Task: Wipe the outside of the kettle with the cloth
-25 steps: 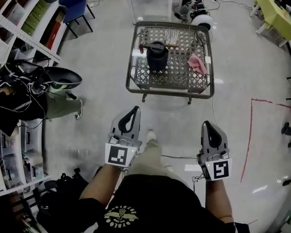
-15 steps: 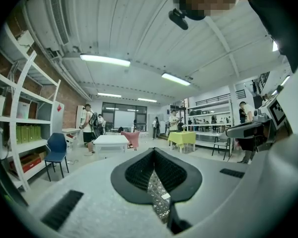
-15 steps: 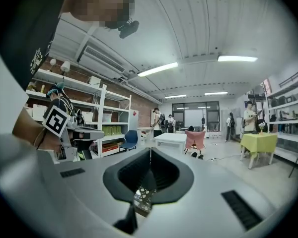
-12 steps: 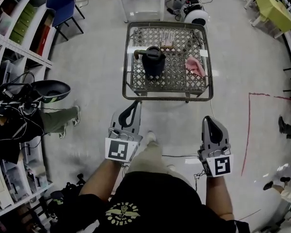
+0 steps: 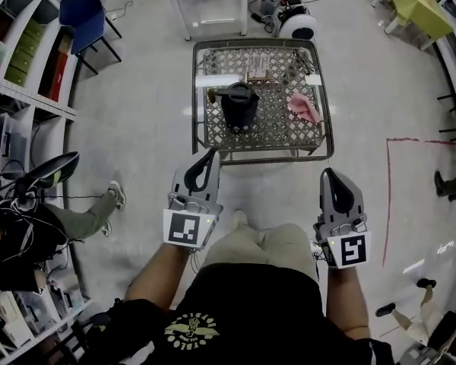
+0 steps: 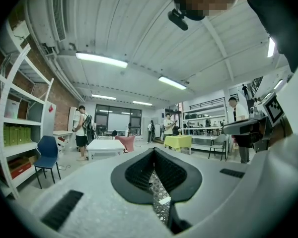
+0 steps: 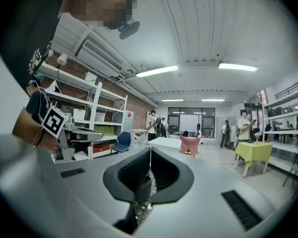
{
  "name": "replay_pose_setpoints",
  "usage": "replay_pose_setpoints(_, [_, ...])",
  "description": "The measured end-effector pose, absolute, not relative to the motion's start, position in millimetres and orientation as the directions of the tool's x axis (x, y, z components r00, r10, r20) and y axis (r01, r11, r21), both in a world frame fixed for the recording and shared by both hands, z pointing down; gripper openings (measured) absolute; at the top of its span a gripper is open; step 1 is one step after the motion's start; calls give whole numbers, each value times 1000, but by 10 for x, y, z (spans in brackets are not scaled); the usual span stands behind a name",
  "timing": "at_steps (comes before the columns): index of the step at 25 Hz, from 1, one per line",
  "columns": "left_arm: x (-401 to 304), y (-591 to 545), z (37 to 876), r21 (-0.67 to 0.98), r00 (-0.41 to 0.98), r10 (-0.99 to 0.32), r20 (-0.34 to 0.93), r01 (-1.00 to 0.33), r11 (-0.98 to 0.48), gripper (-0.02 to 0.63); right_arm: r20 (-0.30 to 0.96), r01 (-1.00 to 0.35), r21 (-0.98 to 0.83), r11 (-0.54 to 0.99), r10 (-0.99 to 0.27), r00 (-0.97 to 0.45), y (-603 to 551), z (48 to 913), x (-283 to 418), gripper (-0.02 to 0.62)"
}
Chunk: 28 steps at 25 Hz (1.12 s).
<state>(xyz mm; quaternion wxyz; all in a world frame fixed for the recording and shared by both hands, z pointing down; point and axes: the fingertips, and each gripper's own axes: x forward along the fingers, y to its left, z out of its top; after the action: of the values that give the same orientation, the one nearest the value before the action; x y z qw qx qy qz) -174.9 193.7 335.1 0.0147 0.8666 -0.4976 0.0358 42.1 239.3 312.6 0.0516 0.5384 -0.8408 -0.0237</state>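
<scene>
Nothing on the actual wiping has started. This is the approach step, with the person standing short of the desk (image 5: 273,158) and both tools carried out in front at about waist height, pointing roughly level.

The kettle (image 5: 239,106) is dark, upright, and sits around the middle of the wire-mesh top with its lid on. The pink cloth (image 5: 304,106) is crumpled up to the right of the kettle, near it but not touching as far as I can tell. There's a white slip and some small bits behind the kettle, nothing in the way.

The left gripper (image 5: 210,154) is on the near side of the kettle, off the desk edge, with its jaws pressed together and nothing between them. The right gripper (image 5: 329,173) is also nearer than the kettle and off to its right, roughly in line with the cloth. Its jaws are closed tight on nothing too.

My guess for the next move: close the gap to the desk, spread the right gripper's jaws and come down on the cloth to pinch a good fold of it. The left one probably has to steady the kettle by its handle or body so it doesn't skate on the mesh when the rubbing starts. A thin pinch on the cloth could slip out.
</scene>
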Motion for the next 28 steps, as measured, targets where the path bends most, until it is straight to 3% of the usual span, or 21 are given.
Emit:
replay_pose_setpoints(13, [-1942,1687,3426,3,435,-898,73,-900,-436,-5,51,-896,60,439,-898,-437,1907,3259,503,12])
replay_pose_setpoints(28, [-1648,973,3470,88,391,-917,76,-919,-385,-5,82,-875,88,476,-879,-470,1217,3327,820,12])
